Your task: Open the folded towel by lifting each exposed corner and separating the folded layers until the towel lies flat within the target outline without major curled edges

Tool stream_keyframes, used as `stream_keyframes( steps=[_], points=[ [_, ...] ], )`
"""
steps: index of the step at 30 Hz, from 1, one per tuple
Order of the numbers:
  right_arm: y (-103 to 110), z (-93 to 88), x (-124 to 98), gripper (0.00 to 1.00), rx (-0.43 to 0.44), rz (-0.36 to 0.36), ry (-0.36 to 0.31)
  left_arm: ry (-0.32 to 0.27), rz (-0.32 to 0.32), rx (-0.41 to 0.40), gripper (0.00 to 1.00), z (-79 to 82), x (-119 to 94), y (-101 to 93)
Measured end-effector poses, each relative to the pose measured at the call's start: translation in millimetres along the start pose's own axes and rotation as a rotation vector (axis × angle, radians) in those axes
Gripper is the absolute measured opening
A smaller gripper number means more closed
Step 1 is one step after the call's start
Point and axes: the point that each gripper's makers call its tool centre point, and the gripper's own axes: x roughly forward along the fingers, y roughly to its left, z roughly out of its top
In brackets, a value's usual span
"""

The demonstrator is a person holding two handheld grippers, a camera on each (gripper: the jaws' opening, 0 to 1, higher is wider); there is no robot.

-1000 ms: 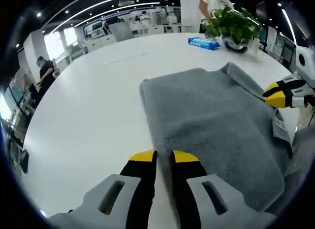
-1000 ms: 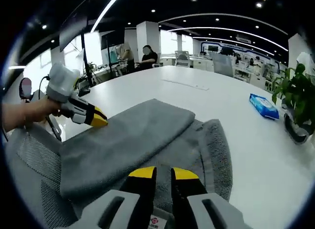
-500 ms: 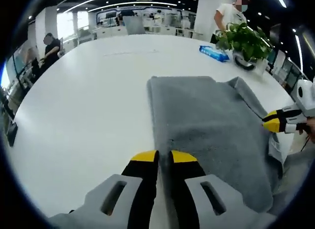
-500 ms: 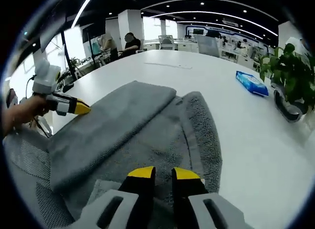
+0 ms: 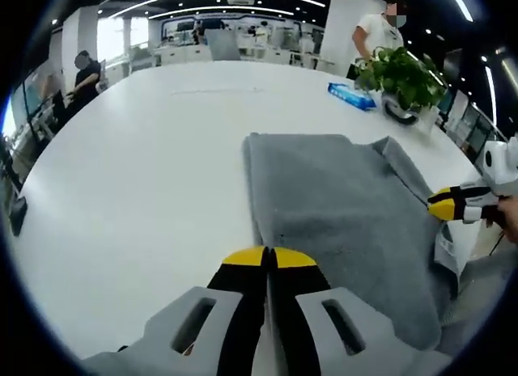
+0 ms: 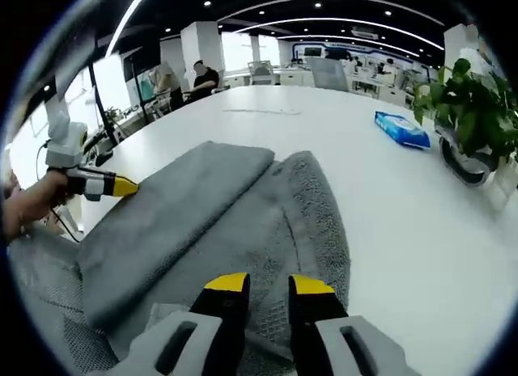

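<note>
- The grey towel (image 5: 340,214) lies folded on the white table (image 5: 137,166), filling the centre and right of the left gripper view; its near end hangs over the table's edge at the lower right.
- In the right gripper view the towel (image 6: 202,214) runs from the lower left towards the centre, a thick folded layer resting on a flatter layer whose rounded, rougher edge shows just right of centre.
- A small white tag on the towel's near edge sits at the right of the left gripper view, just below the other gripper.
- The left gripper (image 5: 269,259) rises from the bottom centre of its own view, its yellow-tipped jaws pressed together with no visible gap, at the towel's left edge; whether any cloth is caught between them cannot be told.
- That gripper (image 6: 121,185) also appears at the left of the right gripper view, held in a hand (image 6: 24,210), its yellow tip against the far-left edge of the folded layer.
- The right gripper (image 6: 268,285) comes up from the bottom centre of its view, jaws slightly apart above the towel, nothing between them.
- It (image 5: 452,204) enters the left gripper view at the right edge, tip at the towel's right border.
- A blue packet (image 6: 402,128) lies on the table at the upper right, well apart from the towel.
- A potted plant (image 6: 469,117) stands near the right edge of that view.
- People (image 5: 85,73) stand in the office beyond the table.
- A grey mesh chair back (image 6: 40,311) sits in the lower left of the right gripper view.
</note>
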Motion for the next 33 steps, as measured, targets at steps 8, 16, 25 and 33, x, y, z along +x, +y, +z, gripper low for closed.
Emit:
stream_keyframes(
  steps=[8,16,25,33],
  points=[
    [-18,-13.0,-3,0.18,-0.025,-0.082,0.055,-0.051,0.015,0.042,0.01,12.7,-5,-0.9],
    [-16,-18.6,0,0.18,-0.08,-0.085,0.081,-0.1,0.057,0.089,0.01,24.2,-11,5.0],
    [-17,-19.7,1,0.18,-0.103,-0.089,0.081,-0.062,0.087,0.096,0.01,17.4,-12,12.1],
    [-18,-20.0,1,0.18,-0.109,-0.089,0.075,-0.064,0.078,0.071,0.01,21.6,-20,15.4]
  ],
)
